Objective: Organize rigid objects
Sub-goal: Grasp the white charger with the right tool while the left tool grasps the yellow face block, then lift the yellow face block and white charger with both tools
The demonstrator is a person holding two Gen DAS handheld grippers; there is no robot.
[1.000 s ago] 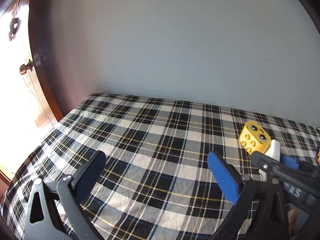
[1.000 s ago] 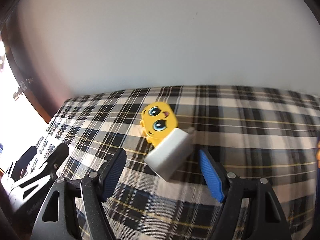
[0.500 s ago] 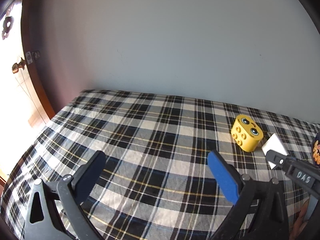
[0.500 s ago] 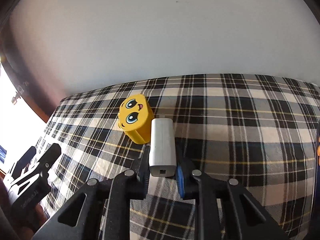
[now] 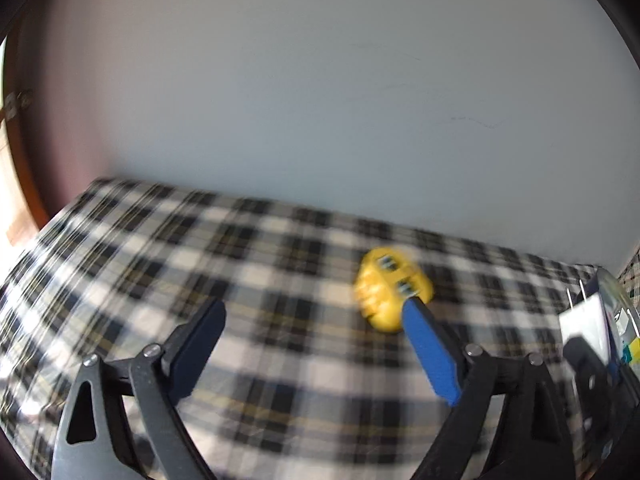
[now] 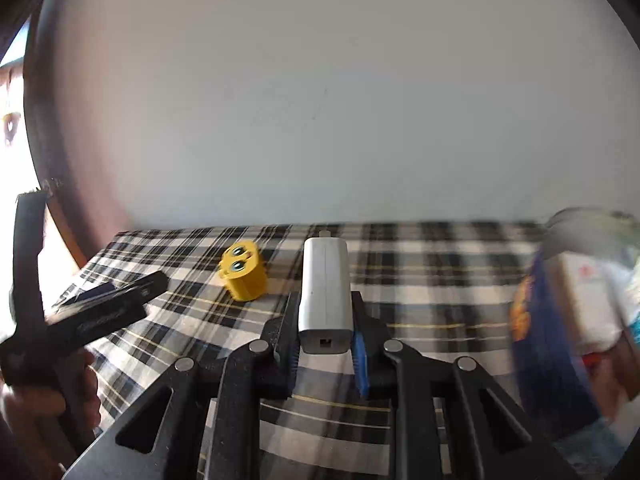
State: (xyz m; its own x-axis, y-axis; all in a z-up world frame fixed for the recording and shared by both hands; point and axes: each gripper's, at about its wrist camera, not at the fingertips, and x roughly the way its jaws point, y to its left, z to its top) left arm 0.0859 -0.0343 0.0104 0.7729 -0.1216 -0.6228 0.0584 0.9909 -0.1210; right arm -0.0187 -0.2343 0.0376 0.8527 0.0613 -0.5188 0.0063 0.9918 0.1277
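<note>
Item 1, my right tool [image 6: 325, 354]: clenched on the white charger [image 6: 325, 298], both pads pressed against its long sides. The charger stands lengthwise between the fingers, port end toward the camera, prongs pointing away toward the wall [image 6: 320, 100]. It is lifted off the plaid surface [image 6: 420, 280].

Item 2, my left tool [image 5: 316, 344]: released, fingers spread wide with nothing between them. The view is blurred. Its blue pad [image 5: 430, 354] overlaps the near edge of the yellow toy block [image 5: 390, 296] in the picture; I cannot tell whether they touch.

Item 3, yellow toy block: resting on the plaid surface, to the left of the charger and slightly farther back, near the wall. Its cartoon face with two blue eyes is turned upward. In the right wrist view it sits between the left tool's black body and the charger.

Item 4, blue box [image 6: 548, 340]: to the right of the charger, blurred, with white packaging [image 6: 588, 304] just behind it. Details are unreadable.

Item 5, wooden door frame [image 6: 52, 184]: far left of the charger, bright light beyond it.
</note>
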